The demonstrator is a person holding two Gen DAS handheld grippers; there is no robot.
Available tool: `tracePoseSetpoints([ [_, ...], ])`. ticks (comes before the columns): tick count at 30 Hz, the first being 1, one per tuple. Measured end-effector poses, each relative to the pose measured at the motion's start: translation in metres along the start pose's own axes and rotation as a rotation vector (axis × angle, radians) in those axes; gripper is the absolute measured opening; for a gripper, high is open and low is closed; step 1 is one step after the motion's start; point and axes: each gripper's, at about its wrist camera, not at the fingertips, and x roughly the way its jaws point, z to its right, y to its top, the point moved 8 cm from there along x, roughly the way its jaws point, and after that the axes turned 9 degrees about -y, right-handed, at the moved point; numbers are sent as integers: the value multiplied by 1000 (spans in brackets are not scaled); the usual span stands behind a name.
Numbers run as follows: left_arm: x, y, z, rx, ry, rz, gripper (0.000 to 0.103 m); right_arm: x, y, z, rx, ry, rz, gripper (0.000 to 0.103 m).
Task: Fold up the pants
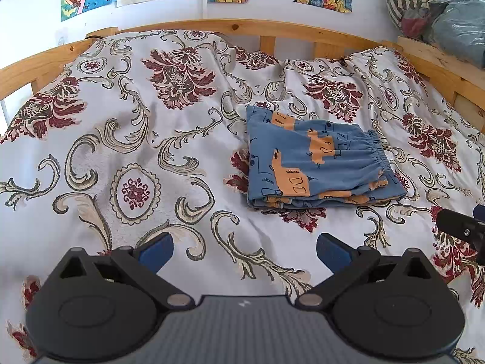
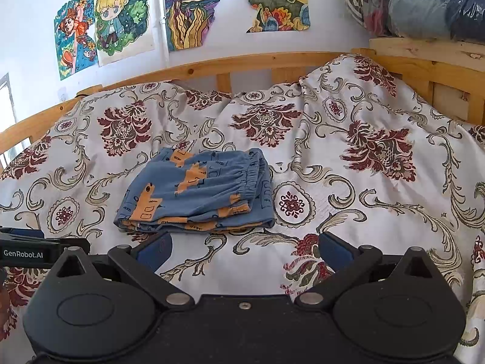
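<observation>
Blue pants (image 1: 321, 163) with orange prints lie folded into a compact rectangle on the bed, elastic waistband on top toward the right. In the right wrist view the same pants (image 2: 197, 194) sit just beyond the fingers, left of centre. My left gripper (image 1: 244, 250) hovers open over the bedspread, nearer than the pants and to their left, holding nothing. My right gripper (image 2: 245, 250) is also open and empty, close to the pants' near edge without touching them. Each gripper shows at the edge of the other's view.
A white bedspread (image 1: 136, 139) with dark red floral and scroll patterns covers the bed. A wooden bed rail (image 1: 242, 27) runs along the far side below a wall with colourful drawings. Bagged bundles of cloth (image 2: 424, 3) rest on a shelf at the upper right.
</observation>
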Motion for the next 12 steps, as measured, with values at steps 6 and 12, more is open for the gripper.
tracePoseSetpoints([
  [6,0,1,2,13,0,4,103,0,0,0,-8,6,-4,102],
  [12,-1,0,3,15,-10,8,103,1,-1,-1,-10,8,-7,102],
])
